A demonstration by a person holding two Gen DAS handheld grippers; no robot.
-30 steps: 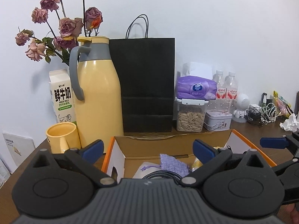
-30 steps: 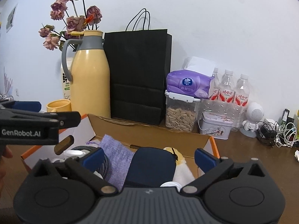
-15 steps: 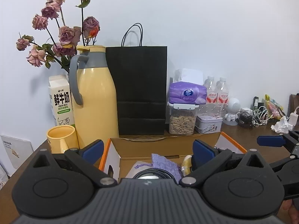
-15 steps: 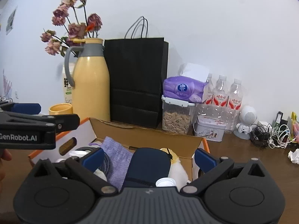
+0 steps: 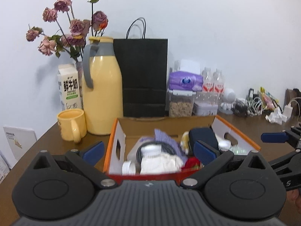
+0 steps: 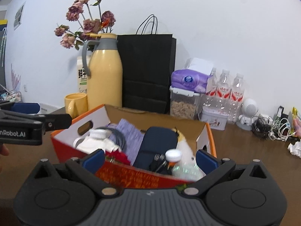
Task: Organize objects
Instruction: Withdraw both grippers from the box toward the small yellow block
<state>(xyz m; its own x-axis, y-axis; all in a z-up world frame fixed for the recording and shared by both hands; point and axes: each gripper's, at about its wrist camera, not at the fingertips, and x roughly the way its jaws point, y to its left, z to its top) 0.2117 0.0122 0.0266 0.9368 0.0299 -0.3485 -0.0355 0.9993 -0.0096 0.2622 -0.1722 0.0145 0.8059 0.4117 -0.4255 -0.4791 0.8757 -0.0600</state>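
Observation:
An orange-edged cardboard box (image 5: pixel 222 121) (image 6: pixel 211 137) stands on the brown table, full of things: a white bottle (image 5: pixel 151 154), a purple cloth (image 6: pixel 129 135), a dark blue pouch (image 6: pixel 158 141), a black cable and a small capped bottle (image 6: pixel 174 155). My left gripper (image 5: pixel 149 150) is open and empty, above and just behind the box's near edge. My right gripper (image 6: pixel 149 157) is open and empty, over the box's near right corner. Each gripper shows at the other view's edge.
Behind the box stand a yellow thermos jug (image 5: pixel 101 94), a yellow mug (image 5: pixel 72 124), a milk carton (image 5: pixel 68 86), dried roses, a black paper bag (image 5: pixel 144 77), a seed jar (image 5: pixel 180 103), tissues, water bottles (image 6: pixel 227 94) and a tin. Cables and crumpled paper (image 5: pixel 274 115) lie at the right.
Both grippers have pulled back and risen, so more of the box's inside and its near orange wall show. Both stay open and empty.

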